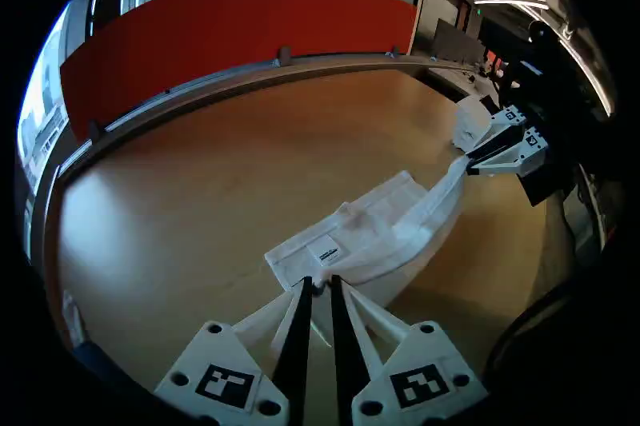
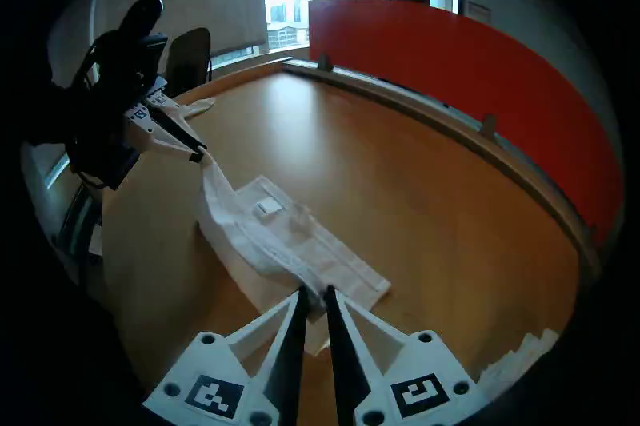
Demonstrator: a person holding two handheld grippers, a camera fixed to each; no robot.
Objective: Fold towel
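**Towel, held at both ends, long axis running claw to claw**

Nearest is the left gripper (image 1: 318,284), its fingers clenched to a narrow slot on a corner of the white towel (image 1: 376,226), right at their tips. Ahead and to its right the cloth runs out as a long band. The side with the small label (image 1: 326,251) lies flat on the wooden table (image 1: 184,186), and the other edge hangs raised. Farther along that line is the right gripper (image 1: 470,162), likewise clamped on the cloth, with a bunch of towel spilling past its fingers. Each claw holds one end, and neither looks nearer the bulk. The fold likely turns on carrying the raised edge sideways across this axis, over the flat side. A red partition (image 1: 240,26) stands farthest off.
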